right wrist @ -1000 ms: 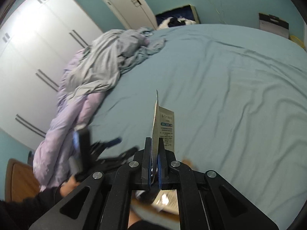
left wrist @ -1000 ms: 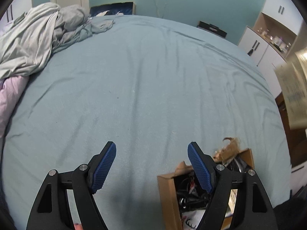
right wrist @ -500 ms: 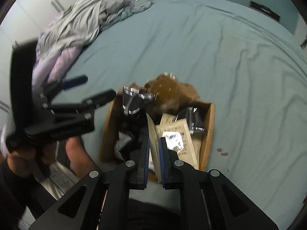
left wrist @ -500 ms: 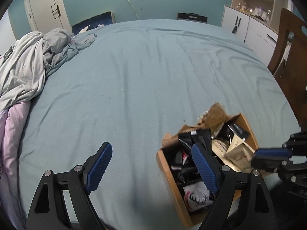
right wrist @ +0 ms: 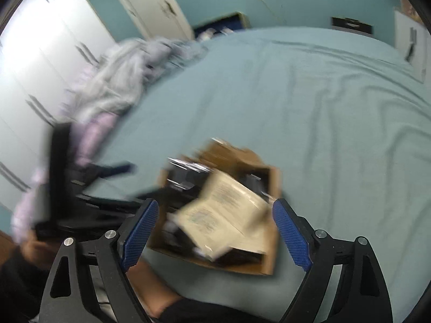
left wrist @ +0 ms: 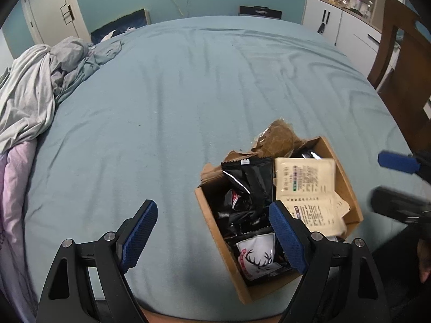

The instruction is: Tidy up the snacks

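Now both jaws gape empty, the right gripper [right wrist: 215,235] opening above the cream packet [right wrist: 226,218].

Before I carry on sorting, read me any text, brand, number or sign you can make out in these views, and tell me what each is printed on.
No text can be read in either view.
Beige packets in the cardboard box: dense printed lines, too small to read.
White packet: a black antlered deer-head logo in a red frame, any lettering too small to read.
Black packet: a small white label, unreadable.
Right wrist view: too blurred.
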Motion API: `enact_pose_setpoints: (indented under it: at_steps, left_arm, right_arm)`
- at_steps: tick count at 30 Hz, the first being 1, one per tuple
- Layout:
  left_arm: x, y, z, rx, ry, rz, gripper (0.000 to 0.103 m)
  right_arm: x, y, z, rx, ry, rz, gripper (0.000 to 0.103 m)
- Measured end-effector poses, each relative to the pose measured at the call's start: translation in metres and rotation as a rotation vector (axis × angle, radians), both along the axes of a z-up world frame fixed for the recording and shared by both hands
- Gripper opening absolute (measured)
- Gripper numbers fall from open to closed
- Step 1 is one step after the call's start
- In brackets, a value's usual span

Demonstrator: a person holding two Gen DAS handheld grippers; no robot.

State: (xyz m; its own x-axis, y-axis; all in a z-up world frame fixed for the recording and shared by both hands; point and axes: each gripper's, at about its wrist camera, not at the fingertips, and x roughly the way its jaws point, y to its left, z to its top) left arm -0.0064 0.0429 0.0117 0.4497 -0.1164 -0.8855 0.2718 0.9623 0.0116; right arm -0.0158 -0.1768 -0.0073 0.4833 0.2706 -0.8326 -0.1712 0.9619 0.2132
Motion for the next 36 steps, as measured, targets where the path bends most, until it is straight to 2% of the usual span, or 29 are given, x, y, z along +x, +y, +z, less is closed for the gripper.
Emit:
enact_pose_setpoints:
  at_steps: [2, 4, 9, 10, 14, 17, 36]
  left_arm:
    - [0.000, 0.002, 0.000, -0.011, 0.014, 0.022, 0.086]
    - [-0.001, 0.002, -0.001, -0.011, 0.024, 0.041, 0.086]
    - [-0.002, -0.008, -0.004, 0.036, 0.021, -0.004, 0.087]
    - [-0.001, -0.009, -0.005, 0.042, 0.022, -0.007, 0.087]
    - [0.000, -0.012, -0.004, 0.063, 0.008, -0.022, 0.087]
    - [-0.001, -0.015, -0.004, 0.095, -0.011, -0.033, 0.087]
    - [0.003, -0.017, -0.009, 0.113, 0.017, -0.037, 0.087]
  right_arm:
    - [0.001, 0.004, -0.017, -0.118, 0.034, -0.033, 0.087]
    - [0.007, 0.019, -0.026, -0.180, 0.053, -0.004, 0.087]
    - [0.013, 0.032, -0.039, -0.225, 0.050, 0.022, 0.087]
    - [0.005, 0.028, -0.028, -0.225, 0.055, 0.018, 0.087]
    - [0.007, 0.017, -0.018, -0.203, 0.070, -0.007, 0.087]
    - [-0.003, 0.001, 0.005, -0.193, 0.077, -0.024, 0.087]
    - [-0.004, -0.003, 0.010, -0.212, 0.082, -0.017, 0.087]
